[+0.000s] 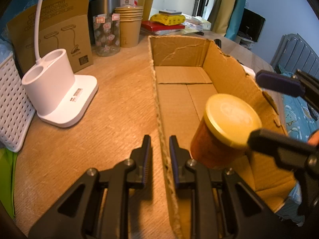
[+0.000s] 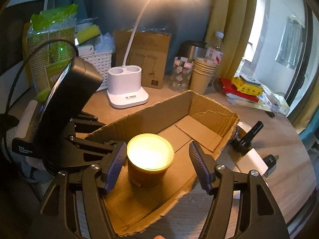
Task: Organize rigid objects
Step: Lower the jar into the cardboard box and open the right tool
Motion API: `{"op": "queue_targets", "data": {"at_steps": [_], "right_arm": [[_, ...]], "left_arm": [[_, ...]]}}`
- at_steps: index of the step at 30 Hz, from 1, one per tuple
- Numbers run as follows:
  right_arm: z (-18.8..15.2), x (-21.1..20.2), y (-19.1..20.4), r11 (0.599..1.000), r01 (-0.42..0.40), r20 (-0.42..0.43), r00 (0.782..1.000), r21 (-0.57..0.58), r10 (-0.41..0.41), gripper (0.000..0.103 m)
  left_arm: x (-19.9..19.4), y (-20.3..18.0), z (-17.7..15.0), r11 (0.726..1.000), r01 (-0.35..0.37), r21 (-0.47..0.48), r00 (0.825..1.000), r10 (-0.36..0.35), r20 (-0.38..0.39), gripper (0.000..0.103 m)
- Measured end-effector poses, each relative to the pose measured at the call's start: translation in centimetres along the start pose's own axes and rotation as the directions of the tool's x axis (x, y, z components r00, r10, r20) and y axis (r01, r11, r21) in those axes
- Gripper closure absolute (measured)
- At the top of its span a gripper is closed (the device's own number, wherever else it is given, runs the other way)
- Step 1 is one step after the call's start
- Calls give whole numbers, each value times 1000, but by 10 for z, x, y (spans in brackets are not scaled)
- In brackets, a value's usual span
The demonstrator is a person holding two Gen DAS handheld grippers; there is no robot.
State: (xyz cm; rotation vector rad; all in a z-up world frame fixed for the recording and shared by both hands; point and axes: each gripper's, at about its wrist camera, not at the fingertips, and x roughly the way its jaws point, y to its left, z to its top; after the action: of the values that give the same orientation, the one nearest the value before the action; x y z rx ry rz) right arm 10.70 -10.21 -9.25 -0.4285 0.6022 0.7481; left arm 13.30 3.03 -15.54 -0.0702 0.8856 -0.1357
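On the left of the wooden desk (image 1: 111, 103) stands a white plastic lamp base with two round cup holders (image 1: 57, 91), untouched. Just right of it, the left gripper (image 1: 159, 149) clamps the near left wall of an open, shallow brown cardboard box (image 1: 235, 73); its fingers (image 1: 146, 151) are pressed nearly together, one outside the wall and one inside, steadying the box.

Inside the box, at its near end, a round amber jar with a yellow lid (image 2: 149, 159) appears to stand upright on the cardboard floor. The right gripper (image 2: 157, 165) straddles it with fingers (image 2: 199, 165) spread; a clear gap shows on the right side, and the left pad sits just beside the lid.

Judging by this, the step in hand is letting go of the jar after setting it in the box. The next move calls for lifting the right gripper straight up and clear without knocking the lid, then reaching for another rigid item, perhaps among the small black and white things on the desk right of the box.
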Motion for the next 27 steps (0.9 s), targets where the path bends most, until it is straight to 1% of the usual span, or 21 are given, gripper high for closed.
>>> {"op": "queue_targets", "data": {"at_steps": [7,13,16,23,25,27], "right_arm": [[1,-13,-16,999,29,17,999,36,-30,34],[3,-30,-36,994,81,49,995,73,-85,34],[2,-37,-50,989,106,61,992,104,-113,32],[-5,-43,-81,965,178,61,979,190,-193,30],[-8,-42,-90,956,204,53,974,211,-219,26],[-13,-38,-98,946,227,30,970,231,-241,25]], "left_arm": [[-1,0,0,1000,-1,1,1000,1,0,83],[0,0,0,1000,-1,1,1000,1,0,83],[0,0,0,1000,-1,1,1000,1,0,83],[0,0,0,1000,0,1,1000,0,0,83],[-1,0,0,1000,-1,1,1000,1,0,83],[-1,0,0,1000,-1,1,1000,1,0,82]]}}
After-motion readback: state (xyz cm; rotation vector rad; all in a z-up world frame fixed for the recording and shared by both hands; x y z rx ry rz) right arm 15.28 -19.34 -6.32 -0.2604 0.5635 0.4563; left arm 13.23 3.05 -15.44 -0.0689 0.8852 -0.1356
